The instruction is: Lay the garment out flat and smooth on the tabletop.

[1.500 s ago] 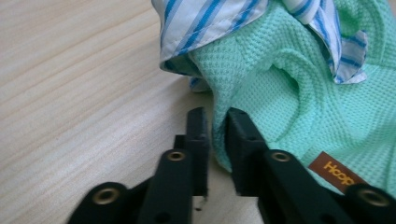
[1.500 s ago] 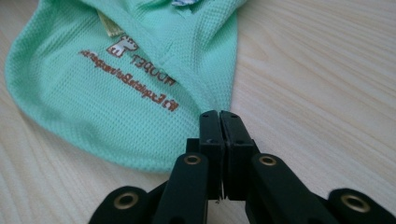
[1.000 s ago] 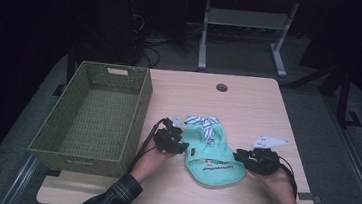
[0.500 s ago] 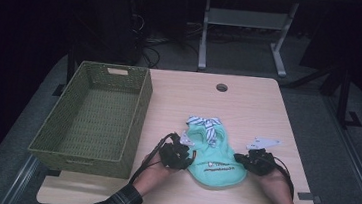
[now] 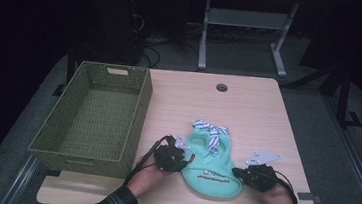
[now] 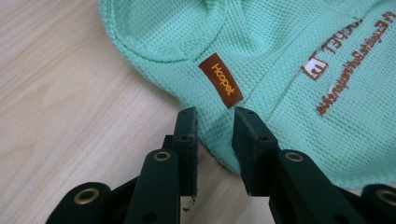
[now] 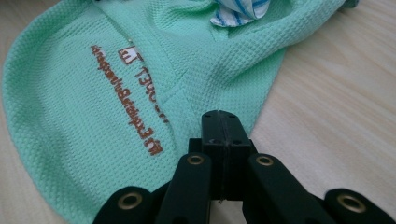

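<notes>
A small mint-green knit garment (image 5: 210, 165) with brown lettering lies flat on the table's near half, its blue-striped white collar (image 5: 211, 130) at the far end. My left gripper (image 5: 183, 158) is at its left edge. In the left gripper view the gripper (image 6: 215, 121) is open, the jaws astride the hem just below a brown label (image 6: 220, 80). My right gripper (image 5: 236, 171) is at the garment's right edge. In the right gripper view that gripper (image 7: 219, 121) has its jaws pressed together on the edge of the cloth (image 7: 93, 93).
A green woven basket (image 5: 140, 113) stands on the left side of the wooden table (image 5: 248, 108), close beside my left hand. A cable hole (image 5: 221, 87) sits near the far edge. The table's front edge runs just behind both hands.
Both grippers have slid toward the near end of the garment. The left one has moved in against the hem; the right one has closed on the right edge.
</notes>
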### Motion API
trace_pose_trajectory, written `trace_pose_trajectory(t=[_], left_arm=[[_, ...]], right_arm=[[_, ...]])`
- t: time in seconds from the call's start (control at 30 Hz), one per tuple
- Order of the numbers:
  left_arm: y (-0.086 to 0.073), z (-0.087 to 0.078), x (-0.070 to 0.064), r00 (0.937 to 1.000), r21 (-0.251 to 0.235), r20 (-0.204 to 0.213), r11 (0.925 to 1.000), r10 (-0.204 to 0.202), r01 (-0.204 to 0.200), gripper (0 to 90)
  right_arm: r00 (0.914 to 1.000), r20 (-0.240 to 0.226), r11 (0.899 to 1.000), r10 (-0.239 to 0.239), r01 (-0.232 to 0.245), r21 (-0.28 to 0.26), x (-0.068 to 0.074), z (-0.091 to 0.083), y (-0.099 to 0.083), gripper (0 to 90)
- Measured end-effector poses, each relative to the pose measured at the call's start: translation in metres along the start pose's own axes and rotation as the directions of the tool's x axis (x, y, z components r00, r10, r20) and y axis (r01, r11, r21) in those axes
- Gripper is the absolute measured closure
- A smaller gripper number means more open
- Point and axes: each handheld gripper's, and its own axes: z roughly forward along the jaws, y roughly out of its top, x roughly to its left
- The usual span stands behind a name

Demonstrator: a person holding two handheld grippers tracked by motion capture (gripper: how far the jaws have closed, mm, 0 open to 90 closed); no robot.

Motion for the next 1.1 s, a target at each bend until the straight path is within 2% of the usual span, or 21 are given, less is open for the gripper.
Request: trace_pose_trajectory(t=[0.17, 0.27, 0.47, 0.57, 0.67, 0.77, 0.87, 1.1], left_arm=[[0.000, -0.002, 0.000, 0.9998, -0.007, 0.019, 1.0000, 0.002, -0.002, 69.4], [0.001, -0.004, 0.002, 0.9993, -0.019, 0.035, 0.9997, -0.016, 0.017, 67.1], [0.005, -0.008, 0.011, 0.9961, -0.049, 0.080, 0.9979, -0.037, 0.041, 57.2], [0.009, -0.009, 0.015, 0.9960, -0.061, 0.086, 0.9977, -0.025, 0.030, 54.8], [0.011, -0.009, 0.020, 0.9947, -0.068, 0.100, 0.9972, -0.024, 0.031, 52.8], [0.014, -0.008, 0.024, 0.9937, -0.070, 0.108, 0.9969, -0.029, 0.037, 50.0], [0.021, -0.007, 0.027, 0.9941, -0.063, 0.107, 0.9977, -0.018, 0.025, 46.9], [0.033, -0.013, 0.039, 0.9962, -0.101, 0.079, 0.9939, -0.036, 0.044, 46.3]], right_arm=[[1.0000, -0.007, 1.000, 0.007, -0.007, 0.002, 0.004, -0.001, 0.000, 88.5], [0.9999, -0.012, 1.000, 0.006, -0.006, -0.003, 0.001, 0.000, 0.001, 84.9], [0.9996, -0.022, 1.000, 0.019, -0.020, -0.011, -0.008, 0.003, 0.008, 70.0], [0.9988, -0.022, 0.998, 0.045, -0.045, -0.032, -0.013, 0.002, 0.013, 60.5], [0.9986, 0.002, 0.997, 0.053, -0.052, -0.050, -0.018, 0.000, 0.018, 56.1], [0.9986, 0.018, 0.998, 0.049, -0.048, -0.052, -0.022, -0.001, 0.022, 55.9], [0.9985, 0.033, 0.998, 0.043, -0.042, -0.051, -0.026, -0.002, 0.029, 54.1], [0.9965, 0.048, 0.995, 0.068, -0.065, -0.070, -0.038, 0.000, 0.042, 49.6]])
